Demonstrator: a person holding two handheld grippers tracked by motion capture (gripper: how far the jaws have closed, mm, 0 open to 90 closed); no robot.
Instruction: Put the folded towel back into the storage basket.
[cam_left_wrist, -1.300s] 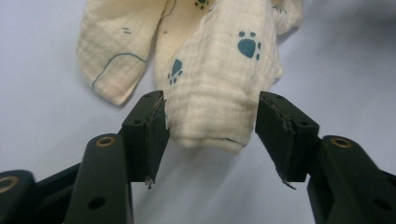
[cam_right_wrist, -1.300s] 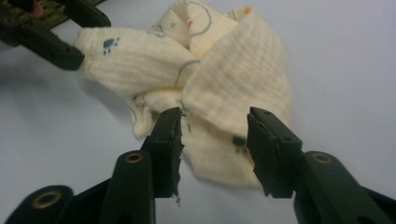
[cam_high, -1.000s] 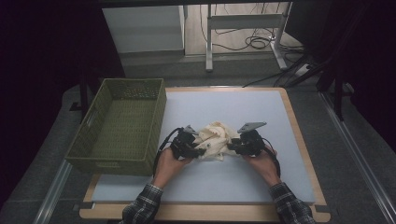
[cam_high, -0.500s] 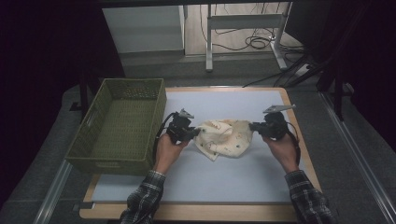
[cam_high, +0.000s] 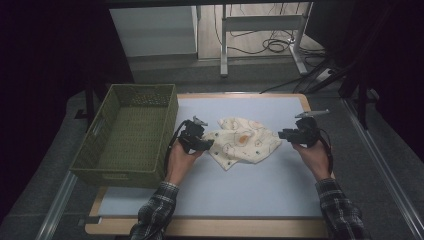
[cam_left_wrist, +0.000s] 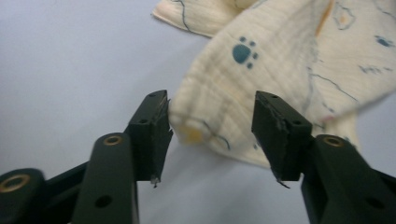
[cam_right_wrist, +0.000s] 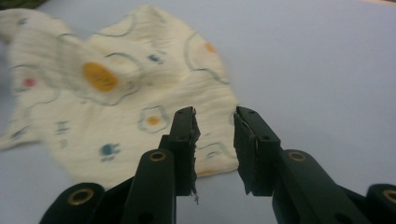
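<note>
Flanking one cloth (cam_high: 245, 141): left claw (cam_high: 209, 144), right claw (cam_high: 281, 134), both apart, just opening.

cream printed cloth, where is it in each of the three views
High view: the cream printed cloth lies mid-table on the pale blue mat, between the left gripper and right gripper.
Left gripper view: it hangs from the upper right, one fold between the open jaws.
Right gripper view: it spreads across the left half, its near corner just beyond the open jaws.
Shared landmark: the pale blue mat.
</note>
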